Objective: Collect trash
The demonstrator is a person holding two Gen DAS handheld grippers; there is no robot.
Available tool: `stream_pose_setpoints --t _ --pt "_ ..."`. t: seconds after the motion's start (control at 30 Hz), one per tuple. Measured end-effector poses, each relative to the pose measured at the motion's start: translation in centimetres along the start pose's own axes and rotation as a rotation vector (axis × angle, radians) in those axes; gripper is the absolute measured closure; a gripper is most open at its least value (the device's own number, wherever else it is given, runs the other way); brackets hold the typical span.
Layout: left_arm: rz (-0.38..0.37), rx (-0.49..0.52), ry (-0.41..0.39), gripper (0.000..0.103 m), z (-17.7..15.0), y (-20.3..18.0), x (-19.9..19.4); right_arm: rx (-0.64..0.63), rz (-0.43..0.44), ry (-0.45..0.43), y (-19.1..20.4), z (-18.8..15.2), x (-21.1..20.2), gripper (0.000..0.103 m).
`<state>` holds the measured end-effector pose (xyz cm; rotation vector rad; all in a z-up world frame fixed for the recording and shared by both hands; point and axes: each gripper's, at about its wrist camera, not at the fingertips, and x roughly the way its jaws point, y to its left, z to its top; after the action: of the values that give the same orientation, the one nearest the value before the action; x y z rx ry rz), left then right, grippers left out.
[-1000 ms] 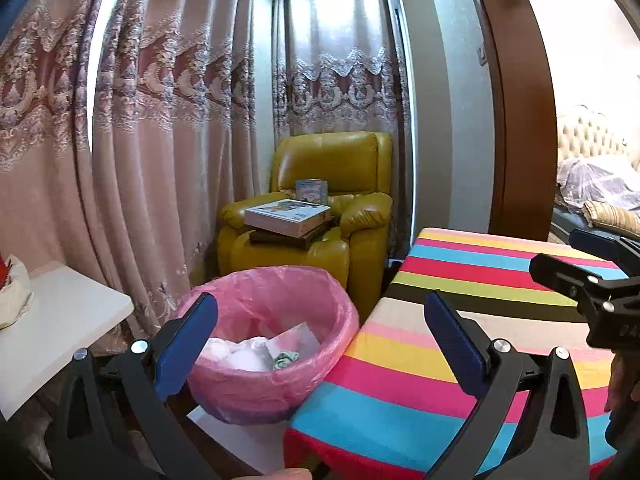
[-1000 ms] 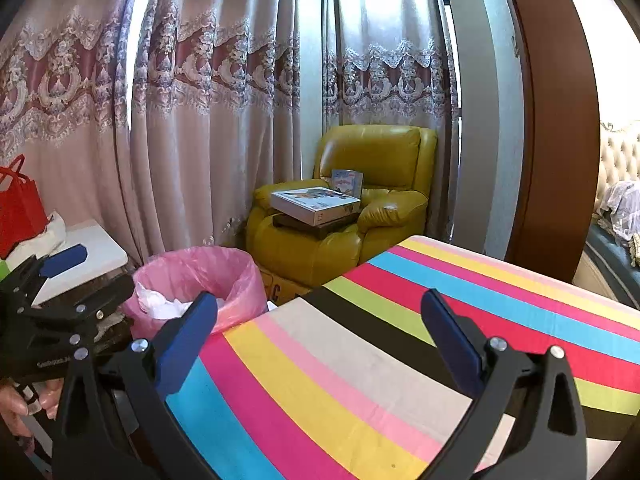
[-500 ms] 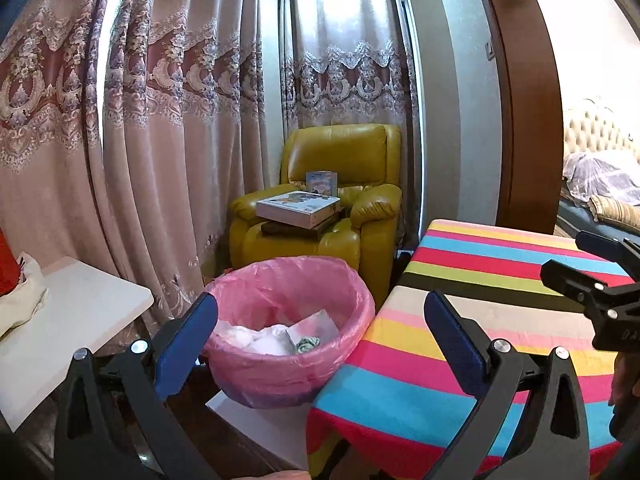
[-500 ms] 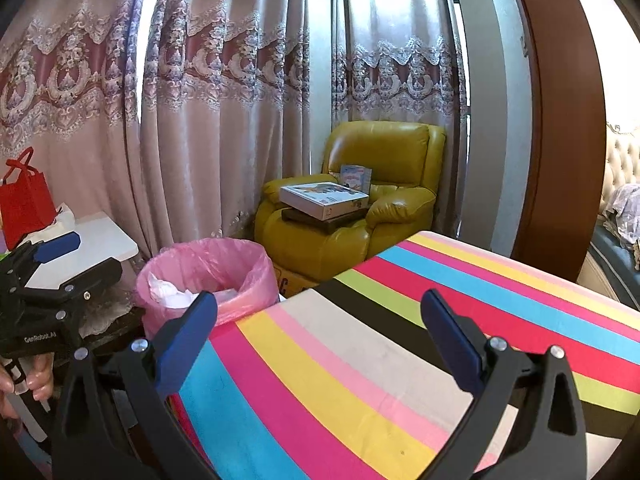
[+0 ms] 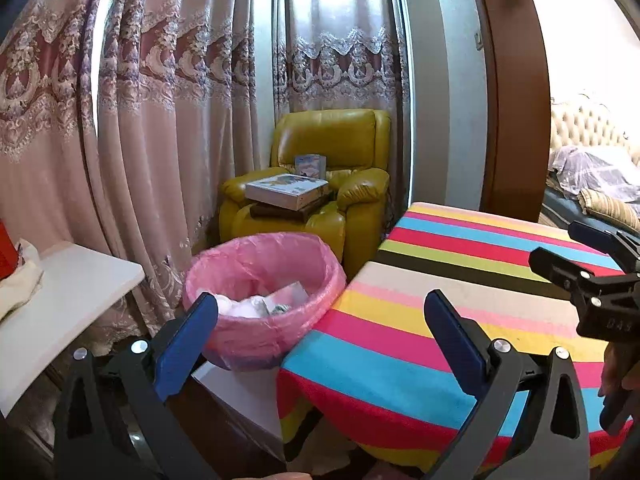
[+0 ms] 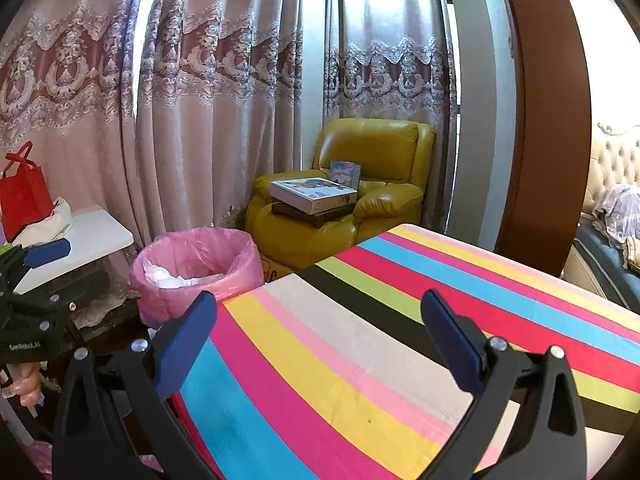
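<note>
Two hand-held grippers: left hand-held gripper [image 5: 320,328] and right hand-held gripper [image 6: 318,328] both spread wide, holding nothing.
Trash [image 5: 256,306]: crumpled paper and wrappers inside the pink-lined bin [image 5: 308,252], left of the striped surface [image 6: 360,344].
Handling: likely light, soft, crushable; pinch a raised fold.
Surface: no trash visible.

black hand-held gripper [image 5: 320,336] frames, blue pads [image 5: 186,344], silver screws.

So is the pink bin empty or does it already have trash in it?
Not empty: the bin holds crumpled white paper and a flat scrap, filling it only partway below the rim.
</note>
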<state>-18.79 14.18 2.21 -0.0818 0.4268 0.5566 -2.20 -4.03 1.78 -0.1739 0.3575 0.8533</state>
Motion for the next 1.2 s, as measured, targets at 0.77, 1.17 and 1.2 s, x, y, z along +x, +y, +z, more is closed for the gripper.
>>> stream_pose_setpoints --t 0.77,1.17,1.2 --pt "0.065 -0.029 0.000 0.006 -0.6 0.7 -0.9 -0.007 0.038 0.003 0.8 -0.4 0.3 0.004" --pt "0.077 -0.029 0.008 0.006 -1.1 1.0 -1.3 0.004 0.080 -0.001 1.2 -0.3 0.6 0.004" --pt "0.077 -0.030 0.009 0.006 -1.1 0.9 -1.3 0.005 0.082 -0.001 1.2 -0.3 0.6 0.004"
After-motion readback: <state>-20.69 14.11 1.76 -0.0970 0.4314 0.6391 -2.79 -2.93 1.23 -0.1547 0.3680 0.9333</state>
